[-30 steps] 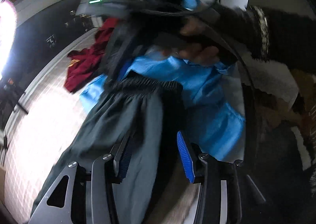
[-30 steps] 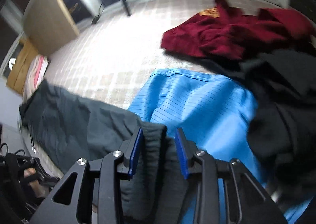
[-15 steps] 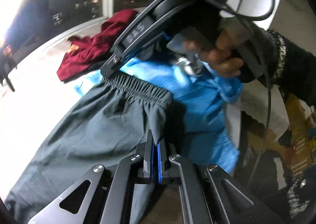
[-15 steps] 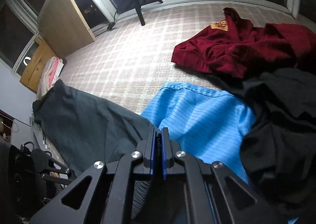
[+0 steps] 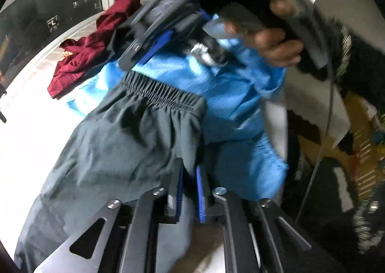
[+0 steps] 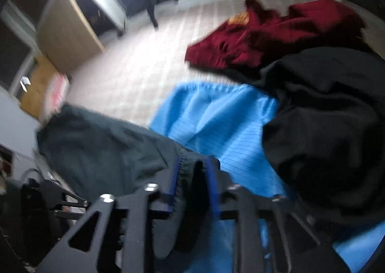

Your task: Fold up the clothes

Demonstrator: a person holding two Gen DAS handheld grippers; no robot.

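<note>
Surface: pale checked bed (image 6: 134, 75), with the clothes spread over it.
Grey trousers (image 5: 115, 152): flat on the bed, waistband over the blue garment (image 5: 226, 94).
Left tool (image 5: 190, 191): clamped a moment ago, jaws now opening, waistband corner between them.
Right tool (image 6: 192, 181): likewise opening over dark cloth.
Meaning: trousers apparently being released after being laid out.

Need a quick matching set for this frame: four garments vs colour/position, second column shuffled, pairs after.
Things:
1. trousers with elastic waistband
2. striped garment
3. crumpled top with a gold patch
4. heap at the right

Descriptions:
A. maroon, farthest back on the checked cover
B. black
C. dark grey-green, between both tools' pads
D. bright blue, under the waistband

Pairs: 1-C, 2-D, 3-A, 4-B
</note>
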